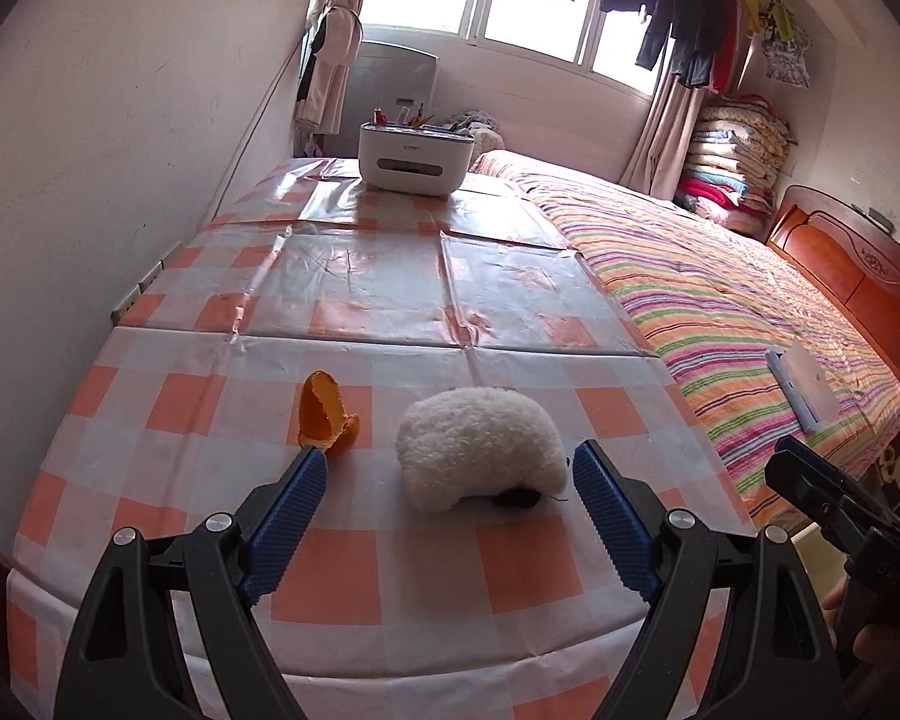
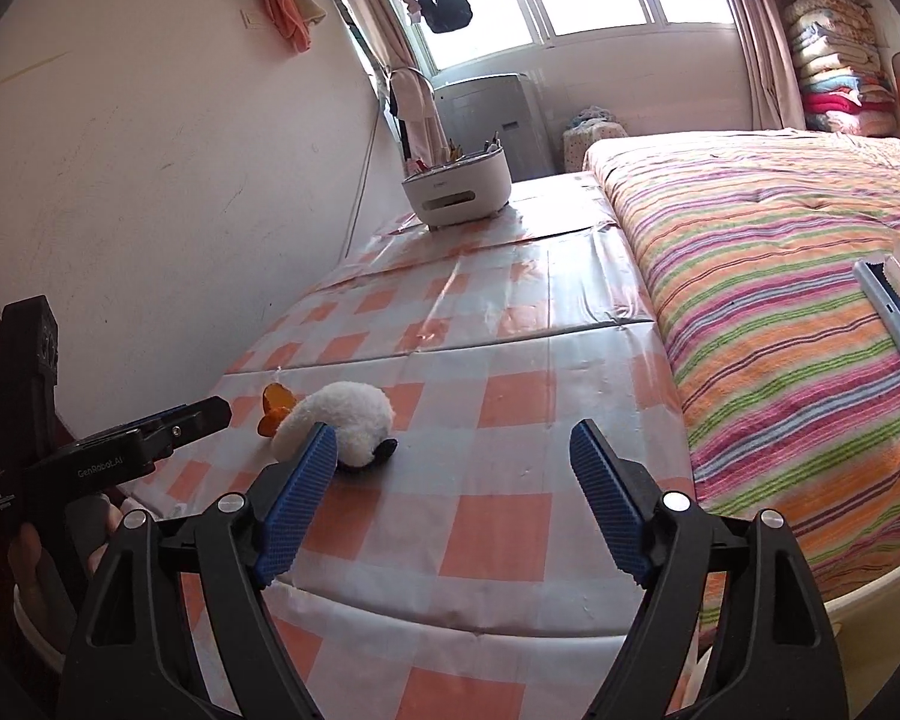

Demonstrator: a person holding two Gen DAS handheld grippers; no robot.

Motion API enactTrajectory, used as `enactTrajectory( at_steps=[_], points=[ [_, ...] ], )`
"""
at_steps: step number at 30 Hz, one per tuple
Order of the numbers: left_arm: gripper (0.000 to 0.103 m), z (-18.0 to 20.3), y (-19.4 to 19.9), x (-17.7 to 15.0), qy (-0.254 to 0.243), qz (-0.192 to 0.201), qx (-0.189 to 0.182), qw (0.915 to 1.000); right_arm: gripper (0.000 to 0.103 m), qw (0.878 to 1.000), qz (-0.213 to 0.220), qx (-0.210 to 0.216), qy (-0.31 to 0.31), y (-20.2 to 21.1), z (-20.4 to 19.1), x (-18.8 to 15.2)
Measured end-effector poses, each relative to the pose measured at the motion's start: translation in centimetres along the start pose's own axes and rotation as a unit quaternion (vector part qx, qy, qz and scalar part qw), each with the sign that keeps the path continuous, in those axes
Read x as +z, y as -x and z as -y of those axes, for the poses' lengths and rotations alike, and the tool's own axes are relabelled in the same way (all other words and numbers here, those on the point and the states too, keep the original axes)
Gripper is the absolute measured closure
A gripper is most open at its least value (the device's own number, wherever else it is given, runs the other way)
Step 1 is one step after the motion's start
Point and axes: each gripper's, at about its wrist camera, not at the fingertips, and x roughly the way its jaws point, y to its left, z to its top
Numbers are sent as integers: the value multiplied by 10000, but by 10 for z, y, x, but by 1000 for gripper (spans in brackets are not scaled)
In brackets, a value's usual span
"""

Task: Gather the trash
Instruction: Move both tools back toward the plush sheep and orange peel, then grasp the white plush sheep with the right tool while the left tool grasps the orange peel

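a: where's the trash?
b: orange peel [image 1: 324,417] lies on the checked tablecloth [image 1: 510,564], just left of the white plush toy [image 1: 483,447].
a: grippers?
b: left gripper [image 1: 450,492] and right gripper [image 2: 453,471] are both spread, empty. beyond the toy stands a white organizer box [image 1: 413,159].

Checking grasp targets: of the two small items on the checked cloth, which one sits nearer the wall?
The orange peel. It lies on the wall side of the white plush toy, which is fluffy, larger and nearer the bed.
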Motion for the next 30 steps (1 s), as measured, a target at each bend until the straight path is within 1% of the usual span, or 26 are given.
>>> enactTrajectory(
  at_steps=[5,9,11,14,19,23,26,28,30],
  points=[
    [21,-34,-7,10,477,4,150,9987,23,9985,-347,275,311,-35,-27,5],
    [21,-62,-13,16,928,-13,172,9955,23,9949,-606,503,634,-60,-52,5],
    [21,-74,-18,19,1124,-16,198,9935,23,9927,-690,546,824,-70,-63,7],
    [21,-86,-30,23,1335,-165,165,9908,23,9899,-791,574,1025,-85,-75,11],
    [21,-94,-57,28,1454,-499,145,9880,22,9851,-1111,520,1203,-115,-81,14],
    [21,-94,-78,28,1454,-812,18,9860,21,9803,-1367,472,1348,-136,-81,11],
    [21,-93,-89,26,1402,-953,-3,9855,21,9764,-1603,505,1355,-150,-83,8],
    [21,-94,-94,24,1453,-1030,-31,9840,27,9753,-1642,504,1386,-155,-82,6],
    [21,-95,-97,22,1527,-1102,-117,9820,46,9765,-1634,599,1275,-154,-78,8]
  ],
)
